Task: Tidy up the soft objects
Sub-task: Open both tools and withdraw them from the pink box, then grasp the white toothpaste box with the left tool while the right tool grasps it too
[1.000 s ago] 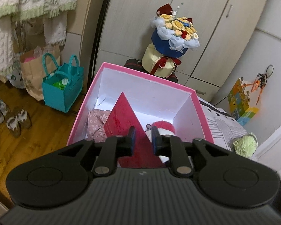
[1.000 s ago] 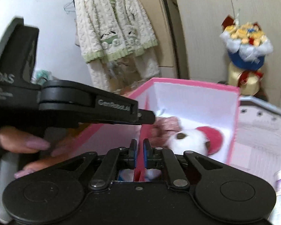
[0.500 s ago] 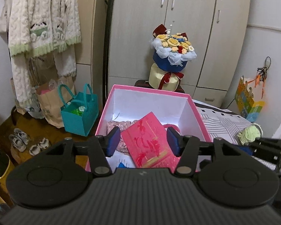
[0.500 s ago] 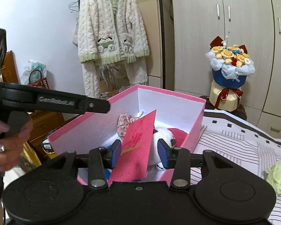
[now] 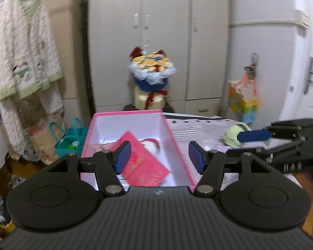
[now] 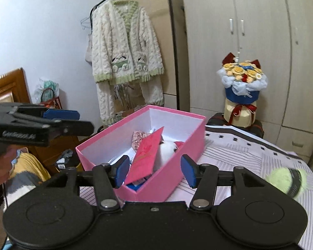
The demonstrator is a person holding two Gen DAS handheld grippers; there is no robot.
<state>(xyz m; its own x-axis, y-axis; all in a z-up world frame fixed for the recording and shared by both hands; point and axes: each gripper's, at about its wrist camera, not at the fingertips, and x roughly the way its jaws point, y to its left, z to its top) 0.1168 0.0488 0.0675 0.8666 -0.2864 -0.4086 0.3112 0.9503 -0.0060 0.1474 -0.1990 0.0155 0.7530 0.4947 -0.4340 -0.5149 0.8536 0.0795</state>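
**Pink box loaded, both grippers clear of contents**

While held back from the pink box point(image 6: 144, 166), spread wide and empty: left gripper point(image 5: 159, 157), jaws just opened, nothing between the blue pads. Same for right gripper point(image 6: 154, 170): jaws just opened, pads apart, gripping nothing, poised in front of the box's near corner.

Landmark: pink box, lid off, white inside, set on the striped bed cover point(image 6: 250, 156) at its left edge.

Inside the box:
- Red envelope point(image 6: 149, 156), propped at a tilt, leaning across the middle, upper corner above the rim level as seen from the right wrist.
- White plush toy point(image 6: 167, 152) with a red part, just behind the envelope, partly hidden by it.
- Pink floral fabric piece point(image 6: 138, 138), toward the far left of the interior, beside the envelope.
- Something blue at the near corner of the floor; identity cannot be told.

Outside the box:
- Pale green yarn ball point(image 6: 285, 180) with a dark band, on the bed cover, well to the right of the box.
- Flower bouquet point(image 6: 241, 92) in blue wrap on a cream base, beyond the far right corner of the box, before the wardrobe point(image 6: 250, 41).
- Cream knitted cardigan point(image 6: 125, 50) with green trim, on a hanger beyond the far left side.
- Teal bag point(image 5: 70, 141) and brown paper bag point(image 5: 39, 143) on the floor, left of the box.

Left wrist view blurred; fine detail there not legible.
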